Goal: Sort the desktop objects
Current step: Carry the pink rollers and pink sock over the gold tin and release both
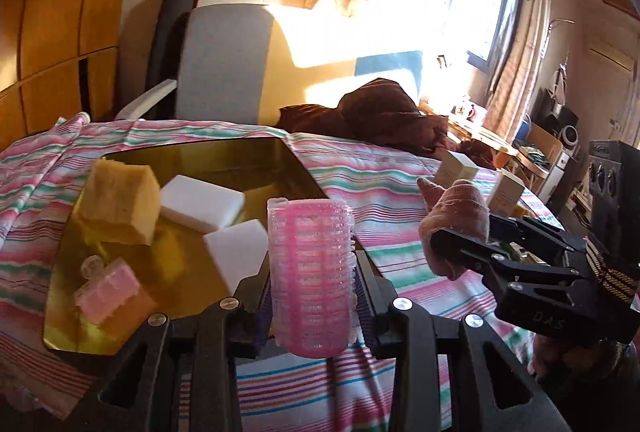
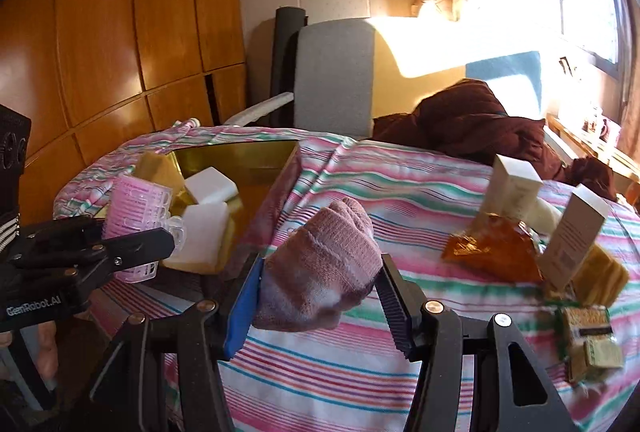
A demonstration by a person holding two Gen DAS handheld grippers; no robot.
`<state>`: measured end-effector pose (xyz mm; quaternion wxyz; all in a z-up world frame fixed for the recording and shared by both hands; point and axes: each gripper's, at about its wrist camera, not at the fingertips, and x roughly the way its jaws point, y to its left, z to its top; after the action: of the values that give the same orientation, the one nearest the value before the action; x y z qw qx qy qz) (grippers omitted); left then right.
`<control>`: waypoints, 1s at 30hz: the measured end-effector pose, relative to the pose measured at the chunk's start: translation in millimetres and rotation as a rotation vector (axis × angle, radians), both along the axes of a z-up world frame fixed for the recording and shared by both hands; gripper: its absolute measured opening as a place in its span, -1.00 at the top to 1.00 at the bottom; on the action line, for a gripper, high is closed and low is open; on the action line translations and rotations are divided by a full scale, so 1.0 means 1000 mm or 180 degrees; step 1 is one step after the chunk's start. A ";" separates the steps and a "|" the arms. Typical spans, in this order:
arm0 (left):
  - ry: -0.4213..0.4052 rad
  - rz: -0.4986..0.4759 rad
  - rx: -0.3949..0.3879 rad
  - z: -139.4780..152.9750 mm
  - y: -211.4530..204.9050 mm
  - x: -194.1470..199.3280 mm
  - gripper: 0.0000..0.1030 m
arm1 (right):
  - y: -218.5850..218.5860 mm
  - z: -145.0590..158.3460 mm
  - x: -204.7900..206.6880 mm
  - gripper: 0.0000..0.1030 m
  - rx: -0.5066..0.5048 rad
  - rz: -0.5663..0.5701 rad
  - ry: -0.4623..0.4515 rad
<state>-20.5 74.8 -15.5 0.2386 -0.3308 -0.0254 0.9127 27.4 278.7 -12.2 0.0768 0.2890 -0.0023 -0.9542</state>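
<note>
- Left gripper [image 1: 310,296]: pressed onto a pink hair roller [image 1: 310,272], held upright between the fingers, just at the near right edge of the gold tray [image 1: 240,159].
- In the tray, from left: a pink clip [image 1: 108,292] at the near corner, a yellow sponge [image 1: 118,201], two white foam blocks [image 1: 200,201]; all lying loose.
- Right gripper [image 2: 320,296]: pinching a bunched dusty-pink sock [image 2: 324,268], raised over the striped cloth [image 2: 400,199], just right of the tray.
- Farther right on the cloth: two upright cream boxes [image 2: 514,183], an amber crinkled wrapper [image 2: 496,252], a green-and-tan packet [image 2: 592,344].
- Roller's lower end cut off behind the left fingers; print on the boxes too small to read; tray's far side washed out by sun glare.
</note>
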 end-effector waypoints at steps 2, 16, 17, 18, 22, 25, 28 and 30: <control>-0.0006 0.0136 -0.0008 0.000 -0.016 -0.008 0.31 | -0.016 0.004 -0.012 -0.12 0.0006 0.0120 0.0010; -0.0191 0.0458 -0.0026 -0.020 -0.063 -0.047 0.23 | -0.083 0.001 -0.141 -0.14 -0.0086 0.0480 -0.0417; -0.0200 0.0463 -0.0027 -0.021 -0.065 -0.048 0.21 | -0.084 -0.002 -0.151 -0.16 -0.0102 0.0468 -0.0473; -0.0209 0.0468 -0.0029 -0.022 -0.066 -0.049 0.13 | -0.084 -0.006 -0.159 -0.16 -0.0127 0.0457 -0.0528; -0.0175 0.0519 0.0069 -0.020 -0.072 -0.044 0.06 | -0.084 -0.012 -0.174 -0.18 -0.0166 0.0390 -0.0587; -0.0141 0.0562 0.0155 -0.018 -0.076 -0.039 0.06 | -0.083 -0.011 -0.172 -0.19 -0.0174 0.0368 -0.0550; -0.0106 0.0604 0.0240 -0.015 -0.081 -0.033 0.06 | -0.078 -0.008 -0.163 -0.19 -0.0199 0.0335 -0.0492; -0.0083 0.0632 0.0298 -0.014 -0.083 -0.030 0.06 | -0.074 -0.007 -0.155 -0.19 -0.0232 0.0298 -0.0448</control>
<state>-50.1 -8.6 -29.1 0.1618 -0.3271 -0.1037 0.9252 -127.7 204.9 -19.5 0.1315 0.3521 -0.0290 -0.9262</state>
